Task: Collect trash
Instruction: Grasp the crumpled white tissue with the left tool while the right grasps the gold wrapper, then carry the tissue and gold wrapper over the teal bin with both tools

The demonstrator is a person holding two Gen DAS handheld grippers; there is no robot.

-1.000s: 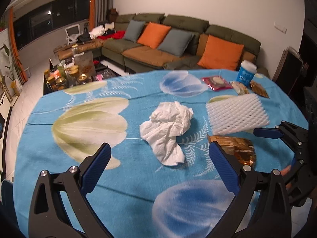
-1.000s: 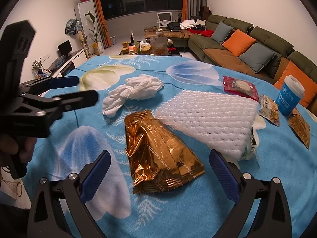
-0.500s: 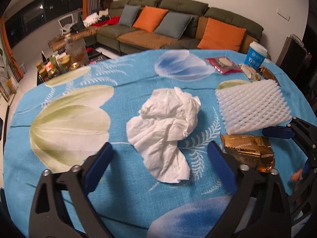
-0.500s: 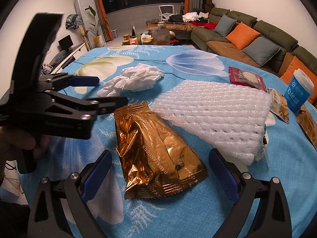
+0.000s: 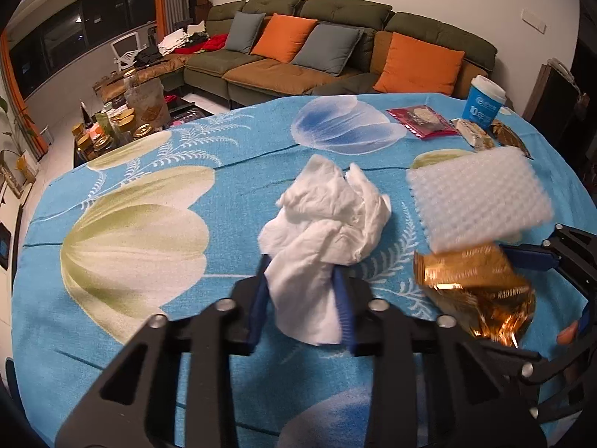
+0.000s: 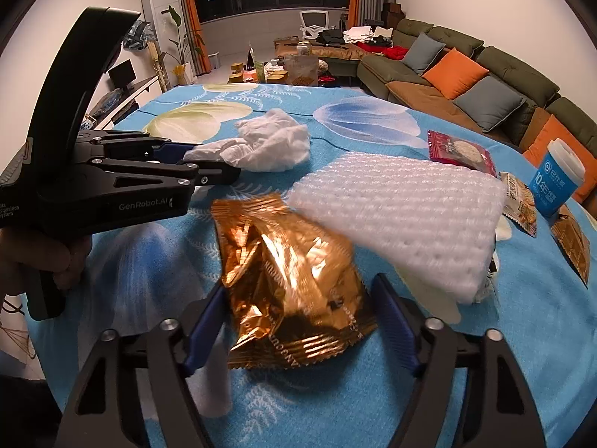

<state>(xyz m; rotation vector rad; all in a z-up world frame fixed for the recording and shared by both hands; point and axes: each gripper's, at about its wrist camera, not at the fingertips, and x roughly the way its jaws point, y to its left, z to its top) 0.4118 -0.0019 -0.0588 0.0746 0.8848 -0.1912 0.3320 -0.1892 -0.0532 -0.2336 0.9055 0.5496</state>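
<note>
A crumpled white tissue (image 5: 328,231) lies on the blue flowered tablecloth (image 5: 149,171). My left gripper (image 5: 303,298) is shut on its near end; it also shows in the right wrist view (image 6: 209,164), gripping the tissue (image 6: 272,142). A crinkled gold foil wrapper (image 6: 291,280) lies between the fingers of my right gripper (image 6: 298,321), whose jaws have closed in on its sides. The wrapper (image 5: 474,287) also shows at the right of the left wrist view. A white foam net sheet (image 6: 403,209) lies partly over the wrapper.
At the table's far right stand a blue paper cup (image 6: 556,179), a red snack packet (image 6: 459,151) and small wrappers (image 6: 518,201). Behind the table are a green sofa (image 5: 335,56) with orange cushions and a cluttered low table (image 5: 123,123).
My left gripper has moved forward and shut on the tissue. My right gripper has moved forward and narrowed around the gold wrapper, which is more crumpled.
</note>
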